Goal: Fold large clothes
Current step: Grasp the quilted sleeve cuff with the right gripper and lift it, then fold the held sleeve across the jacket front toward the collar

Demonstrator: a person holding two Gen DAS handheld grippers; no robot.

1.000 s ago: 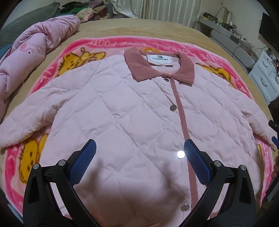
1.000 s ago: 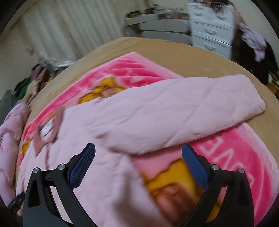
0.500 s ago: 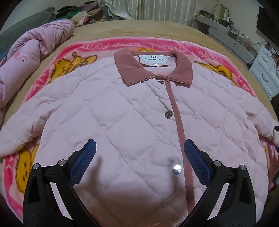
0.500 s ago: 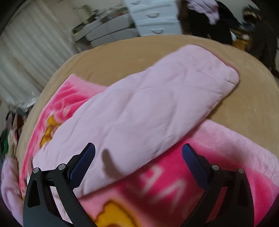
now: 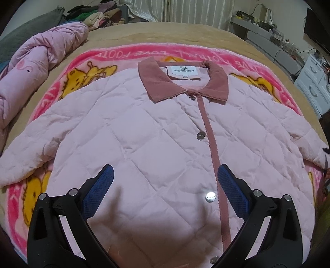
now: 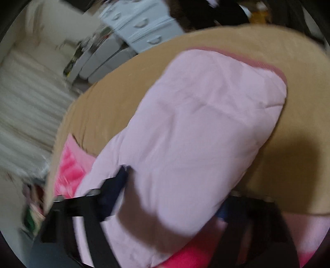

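Note:
A pale pink quilted jacket (image 5: 144,132) with a dusty-rose collar (image 5: 183,82) lies front up and buttoned on a pink cartoon blanket (image 5: 68,82), both sleeves spread. My left gripper (image 5: 165,181) hovers open over the lower front, with nothing between its blue pads. In the blurred right wrist view the jacket's sleeve (image 6: 202,123) stretches over the tan bed cover toward the bed's edge. My right gripper (image 6: 171,193) is closing across the sleeve near its upper end. Its left finger (image 6: 119,179) dents the fabric; the other finger is mostly buried under the sleeve.
A rumpled pink duvet (image 5: 35,68) lies at the bed's left side, with piled clothes (image 5: 94,16) behind it. White drawers (image 6: 144,24) and a desk (image 5: 270,43) stand beyond the right edge of the tan bed cover (image 6: 278,156).
The right gripper rolled, dropped onto the sleeve, and its wide jaws came in on the sleeve. The left gripper stayed open over the jacket front, drifting only slightly.

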